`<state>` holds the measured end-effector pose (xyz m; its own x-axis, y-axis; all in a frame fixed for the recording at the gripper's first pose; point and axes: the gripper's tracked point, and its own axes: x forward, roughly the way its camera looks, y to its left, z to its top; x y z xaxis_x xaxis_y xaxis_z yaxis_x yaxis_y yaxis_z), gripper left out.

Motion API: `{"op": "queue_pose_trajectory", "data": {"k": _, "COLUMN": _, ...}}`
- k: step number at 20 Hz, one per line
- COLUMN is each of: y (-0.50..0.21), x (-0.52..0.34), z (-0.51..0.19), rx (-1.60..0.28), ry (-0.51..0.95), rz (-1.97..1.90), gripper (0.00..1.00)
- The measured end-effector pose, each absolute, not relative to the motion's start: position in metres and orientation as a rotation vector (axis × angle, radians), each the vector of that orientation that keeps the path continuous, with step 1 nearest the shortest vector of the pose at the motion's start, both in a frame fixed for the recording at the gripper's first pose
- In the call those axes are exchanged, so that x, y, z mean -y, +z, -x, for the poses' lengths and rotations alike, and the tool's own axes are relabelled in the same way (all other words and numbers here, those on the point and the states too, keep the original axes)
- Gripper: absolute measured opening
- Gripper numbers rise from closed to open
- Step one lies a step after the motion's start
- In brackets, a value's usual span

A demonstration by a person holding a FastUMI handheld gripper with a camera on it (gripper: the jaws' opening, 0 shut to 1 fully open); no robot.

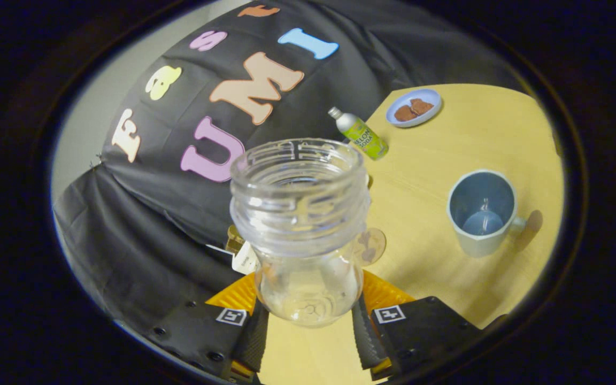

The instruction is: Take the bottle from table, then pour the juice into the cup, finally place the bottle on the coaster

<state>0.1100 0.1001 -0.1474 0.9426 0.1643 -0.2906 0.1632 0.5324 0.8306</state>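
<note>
A clear plastic bottle (300,224) with a wide, uncapped threaded mouth stands between my fingers, and my gripper (308,316) is shut on its lower body. I see no liquid in it. The view is tilted, so the table (447,299) slants. A pale mug (482,211) with a blue inside stands on the table to the right of the bottle, its handle turned away to the right and a little liquid at its bottom. A round, light coaster (372,245) with a brown pattern peeks out just behind the bottle's right side, mostly hidden.
A green soda bottle (362,135) with a white cap stands near the table's far edge. Beyond it lies a blue plate (414,108) with brown pieces. A small white tag (244,260) shows left of the bottle, against the black cloth wall.
</note>
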Motion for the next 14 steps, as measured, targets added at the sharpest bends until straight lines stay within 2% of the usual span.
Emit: {"op": "queue_pose_trajectory", "data": {"k": 14, "y": -0.161, "x": -0.082, "z": -0.126, "rx": -0.326, "ry": -0.042, "rz": -1.329, "gripper": 0.71}}
